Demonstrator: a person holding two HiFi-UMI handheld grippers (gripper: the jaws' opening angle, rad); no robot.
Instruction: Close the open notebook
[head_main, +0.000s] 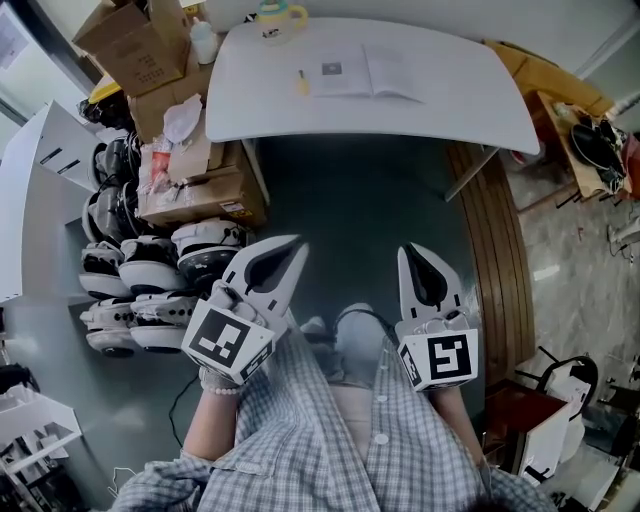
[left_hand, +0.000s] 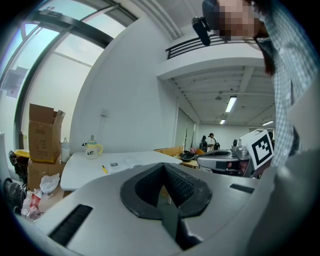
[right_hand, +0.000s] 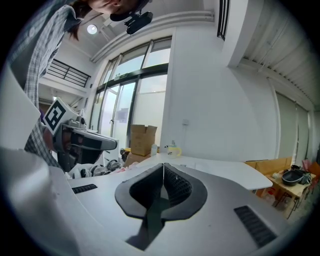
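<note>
On table, open notebook lies flat, long axis left-right; left gripper, right gripper jaws together, empty.

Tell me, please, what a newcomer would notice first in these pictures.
The left gripper and right gripper fill the head view's foreground, fingers together and empty. Beyond them a white table carries the open notebook, with a yellow pen beside it.

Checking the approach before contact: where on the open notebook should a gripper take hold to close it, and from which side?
Probably the outer edge of the right-hand page of the notebook, approached from the right by the right gripper: it lies flat and open, spine pointing away, and the yellow pen lies beside its left edge.
</note>
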